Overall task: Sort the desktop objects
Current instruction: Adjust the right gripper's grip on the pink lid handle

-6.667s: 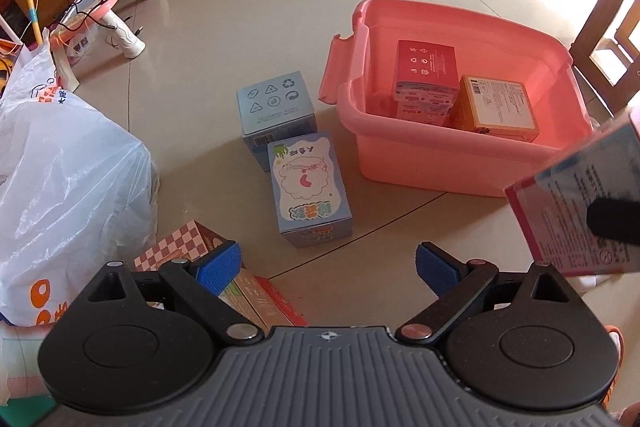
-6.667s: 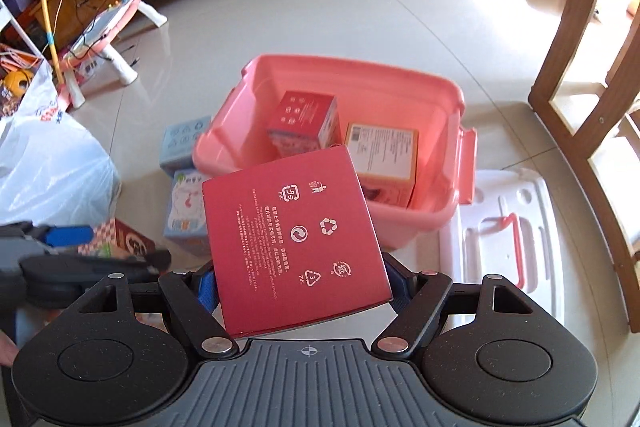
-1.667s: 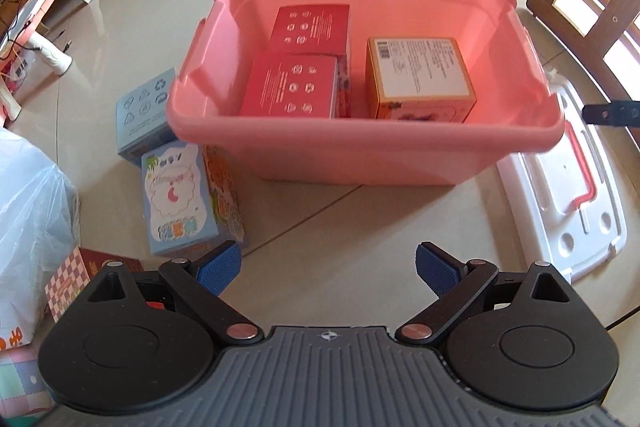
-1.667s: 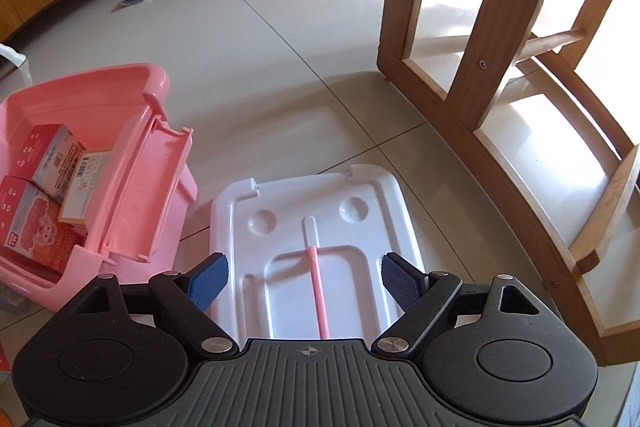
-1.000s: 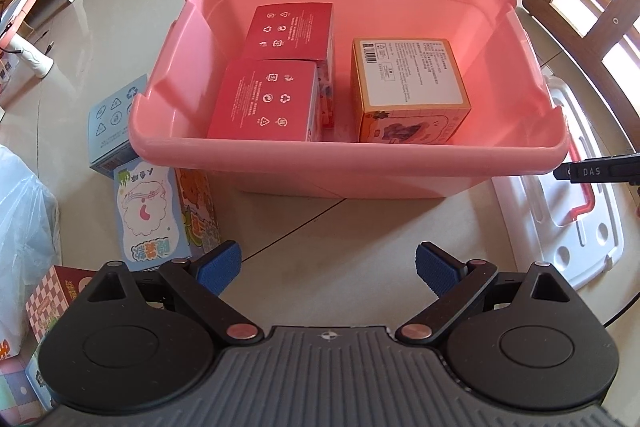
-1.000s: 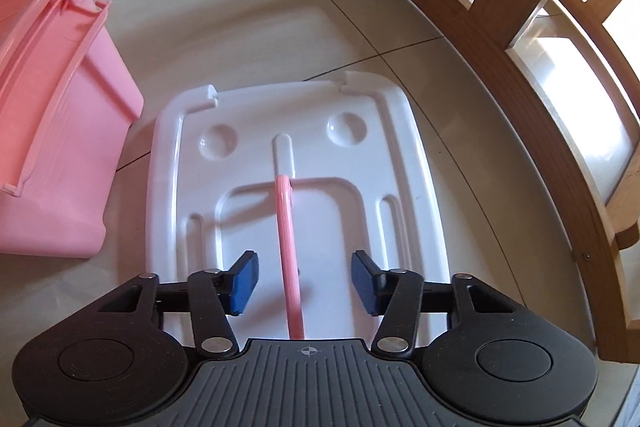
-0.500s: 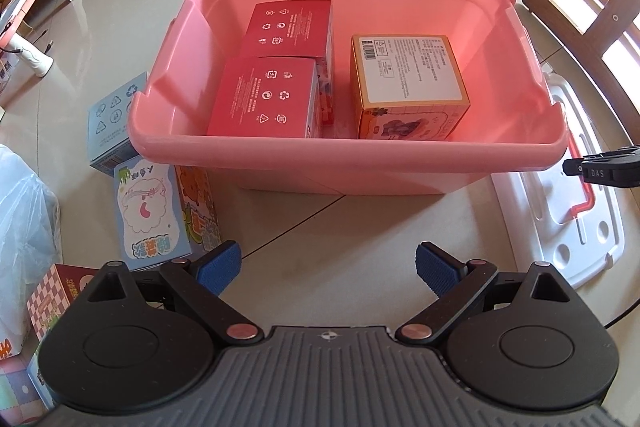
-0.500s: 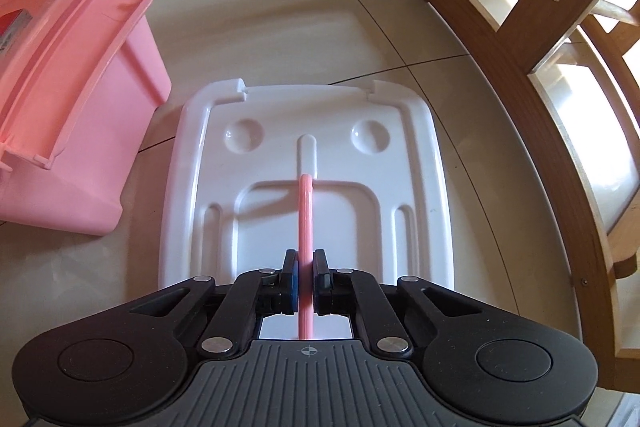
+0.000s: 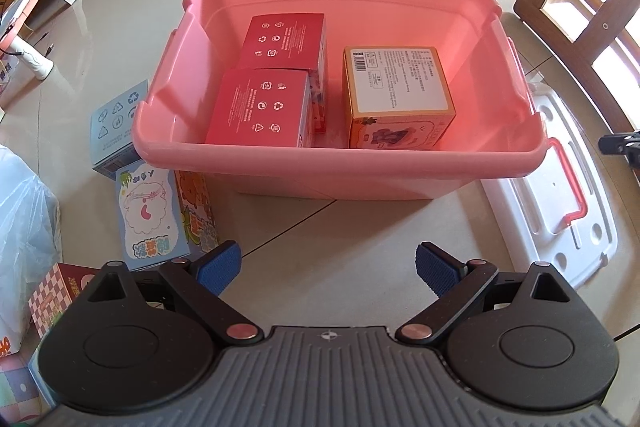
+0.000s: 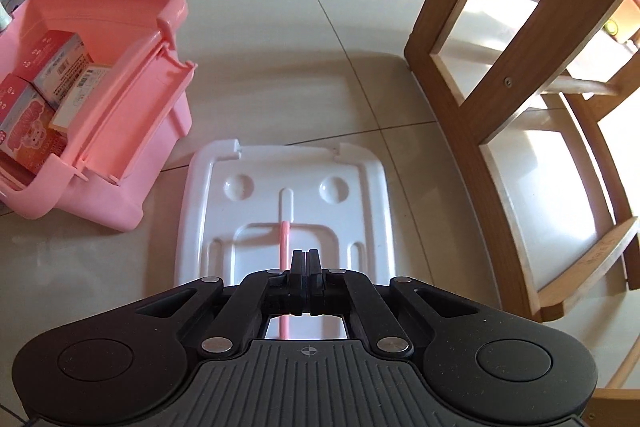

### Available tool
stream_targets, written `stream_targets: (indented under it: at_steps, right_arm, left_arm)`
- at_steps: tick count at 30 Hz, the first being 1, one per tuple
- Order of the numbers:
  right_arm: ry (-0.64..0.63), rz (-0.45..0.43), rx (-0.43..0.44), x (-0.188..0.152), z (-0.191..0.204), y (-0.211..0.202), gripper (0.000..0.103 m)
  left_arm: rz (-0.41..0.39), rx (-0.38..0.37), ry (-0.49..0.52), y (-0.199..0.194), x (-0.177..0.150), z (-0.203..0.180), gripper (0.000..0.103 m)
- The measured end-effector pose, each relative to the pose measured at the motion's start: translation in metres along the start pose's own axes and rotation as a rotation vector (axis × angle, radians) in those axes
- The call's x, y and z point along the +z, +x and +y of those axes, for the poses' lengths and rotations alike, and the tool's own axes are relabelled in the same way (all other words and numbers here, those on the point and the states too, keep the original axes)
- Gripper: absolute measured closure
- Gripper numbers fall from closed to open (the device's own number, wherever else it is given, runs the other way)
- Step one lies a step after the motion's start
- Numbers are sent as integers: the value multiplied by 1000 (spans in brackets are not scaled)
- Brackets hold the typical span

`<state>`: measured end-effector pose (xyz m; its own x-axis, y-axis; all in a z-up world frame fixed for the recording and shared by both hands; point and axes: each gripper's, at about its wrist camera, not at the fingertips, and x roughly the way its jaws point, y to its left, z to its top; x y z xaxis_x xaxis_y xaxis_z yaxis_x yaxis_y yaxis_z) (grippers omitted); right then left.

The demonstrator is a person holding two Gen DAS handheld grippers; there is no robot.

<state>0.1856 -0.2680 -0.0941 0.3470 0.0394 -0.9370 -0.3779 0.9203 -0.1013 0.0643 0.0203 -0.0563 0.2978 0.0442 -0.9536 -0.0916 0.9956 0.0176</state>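
Three cardboard boxes in the pink plastic bin (image 9: 340, 163), white plastic lid (image 10: 360, 187) beside it.
Right gripper (image 10: 305, 259) pinched on the lid's pink handle (image 10: 285, 239); left gripper (image 9: 328, 265) spread wide, empty, before the bin.

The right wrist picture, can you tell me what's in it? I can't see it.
The right tongs are shut on the pink handle of a white lid lying on the floor. A pink bin with boxes inside stands to the left, and a wooden chair to the right.
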Motion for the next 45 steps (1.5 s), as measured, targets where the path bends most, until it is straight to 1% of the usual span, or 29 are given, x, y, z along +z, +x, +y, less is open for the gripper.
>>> stream_targets:
  at_steps: [1, 2, 3, 4, 5, 6, 8, 12, 16, 20, 22, 24, 25, 27, 28, 29, 30, 31, 39, 41, 45]
  right_arm:
    - [7, -1, 5, 1, -3, -3, 102]
    - [27, -2, 16, 2, -7, -4, 96]
    - [45, -9, 28, 1, -9, -3, 79]
    - [61, -19, 43, -2, -9, -2, 67]
    - [76, -28, 59, -4, -9, 0, 49]
    - [83, -30, 74, -7, -8, 3, 48]
    - [57, -7, 79, -11, 0, 14, 48]
    - [-28, 49, 24, -16, 16, 43, 48]
    - [-28, 98, 8, -18, 20, 68, 48]
    - [-27, 117, -14, -24, 23, 82, 49]
    - [-2, 125, -4, -24, 22, 88, 52]
    - [15, 124, 22, -25, 21, 91, 62]
    - [16, 128, 36, -26, 21, 92, 64]
    - [23, 126, 63, -27, 20, 92, 73]
    - [31, 129, 69, -26, 19, 92, 74]
    - [40, 134, 68, -26, 18, 92, 79]
    - [47, 138, 68, -25, 17, 92, 90]
    - [50, 142, 65, -25, 17, 91, 94]
    - [-34, 161, 59, -27, 22, 83, 97]
    - [-37, 158, 60, -28, 19, 76, 97]
    - [-38, 139, 33, -30, 9, 57, 97]
  left_arm:
    - [-4, 0, 2, -2, -1, -1, 7]
    - [-8, -1, 8, -4, -2, -1, 7]
    - [-12, -3, 14, -6, -3, -2, 7]
    - [-14, -4, 24, -7, -5, -3, 7]
    - [-15, -2, 33, -8, -6, -3, 7]
    - [-14, 3, 38, -8, -7, -3, 7]
    - [-6, 9, 42, -7, -9, 0, 7]
    - [9, 15, 17, -3, -9, 7, 7]
    - [20, 18, 14, 2, -6, 7, 7]
    - [26, 14, 21, 7, -4, 3, 7]
    - [29, 8, 23, 9, -2, 1, 7]
    - [29, 0, 27, 10, -1, 0, 7]
    - [29, -1, 30, 11, -1, -1, 7]
    - [29, -1, 31, 11, -1, -1, 7]
    - [28, -1, 31, 11, 0, -1, 7]
    - [29, -1, 29, 11, 0, -1, 7]
    - [30, 0, 27, 12, 0, 0, 7]
    - [32, 1, 25, 12, 0, 0, 7]
    - [27, 7, 21, 10, -1, 1, 7]
    - [24, 5, 18, 9, 0, 1, 7]
    - [16, -3, 22, 5, 1, -3, 7]
